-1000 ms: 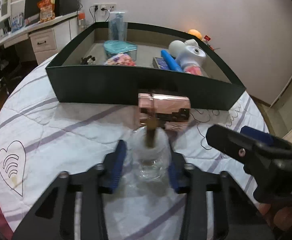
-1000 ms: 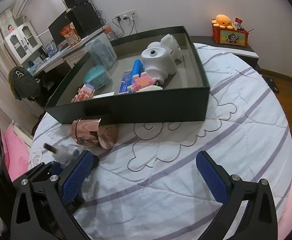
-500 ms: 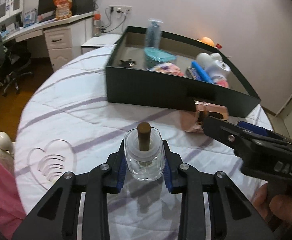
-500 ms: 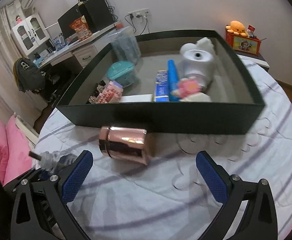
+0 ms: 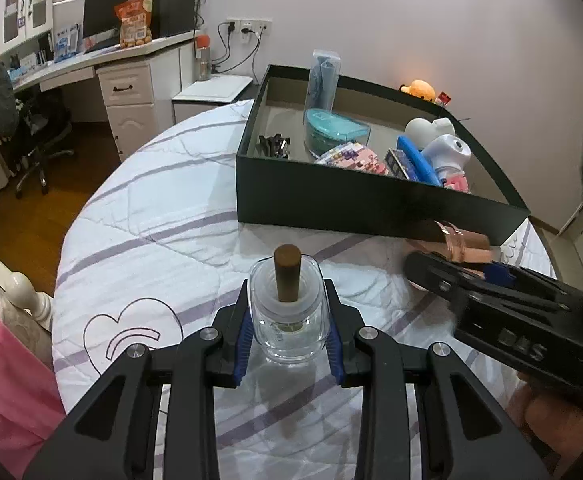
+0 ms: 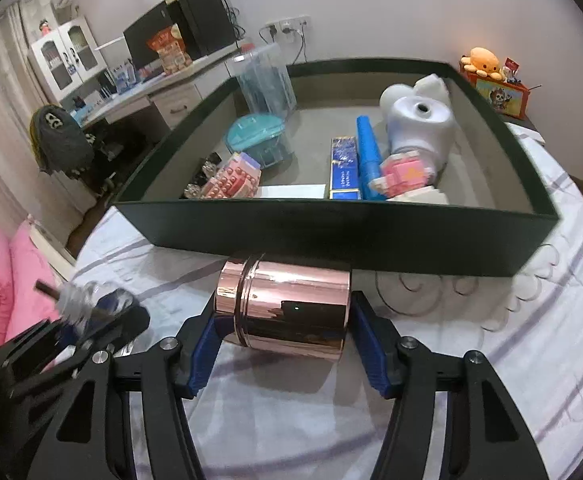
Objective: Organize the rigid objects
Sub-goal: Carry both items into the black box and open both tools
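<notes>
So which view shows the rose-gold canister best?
The right wrist view: the rose-gold canister lies on its side, whole, between the right gripper, whose jaws have just been closing. In the left wrist view only a sliver shows behind that gripper, against the black box.

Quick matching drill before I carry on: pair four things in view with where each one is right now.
Things:
1. clear glass bottle with brown stopper
2. shiny rose-gold metal canister
3. teal lidded plastic container
4. orange plush octopus

Places:
A. inside the dark green box
B. on the red box by the wall
C. between the left gripper pads
D. between the right gripper pads, lying sideways

Pairs: 1-C, 2-D, 3-A, 4-B
</notes>
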